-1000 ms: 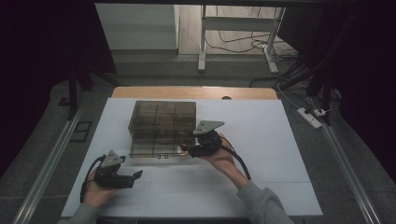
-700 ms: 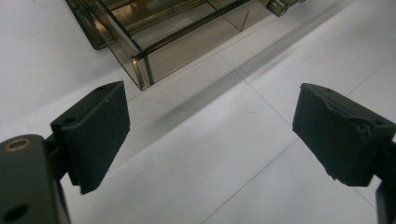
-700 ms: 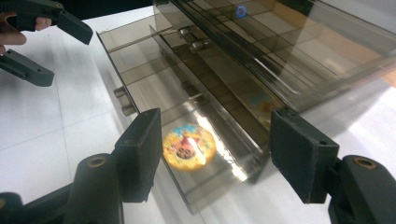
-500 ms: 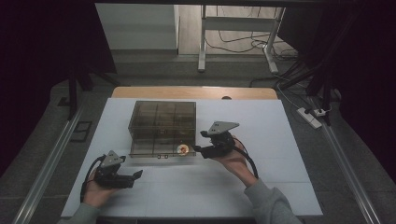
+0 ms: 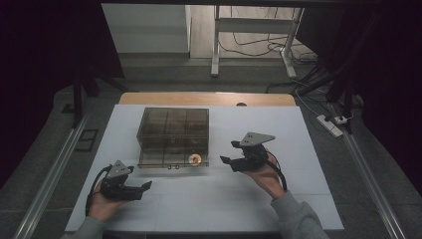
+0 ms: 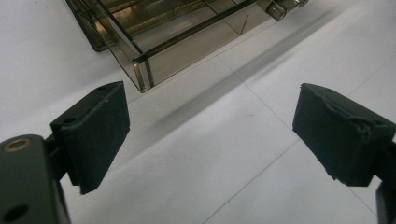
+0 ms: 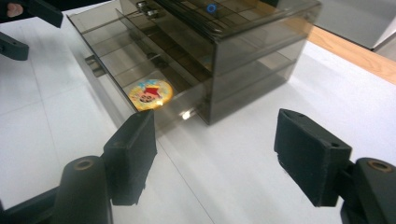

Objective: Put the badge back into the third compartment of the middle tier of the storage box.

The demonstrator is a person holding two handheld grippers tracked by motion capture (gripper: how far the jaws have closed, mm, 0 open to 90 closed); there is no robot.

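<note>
- While the left gripper (image 5: 133,189) rests nearest me on the white table (image 5: 298,129), its jaws stand wide with nothing between them.
- Farther in, the right gripper (image 5: 228,155) has just been opening its jaws; they stand apart, empty.
- From that gripper, the round badge (image 5: 194,159) lies at about nine o'clock, near, inside the pulled-out bottom drawer (image 5: 171,160); the right hand is the closer one.
- Beyond, the smoked plastic drawer box (image 5: 173,127) runs its drawer toward six o'clock.
- No writing is readable; the badge bears a cartoon picture.
</note>
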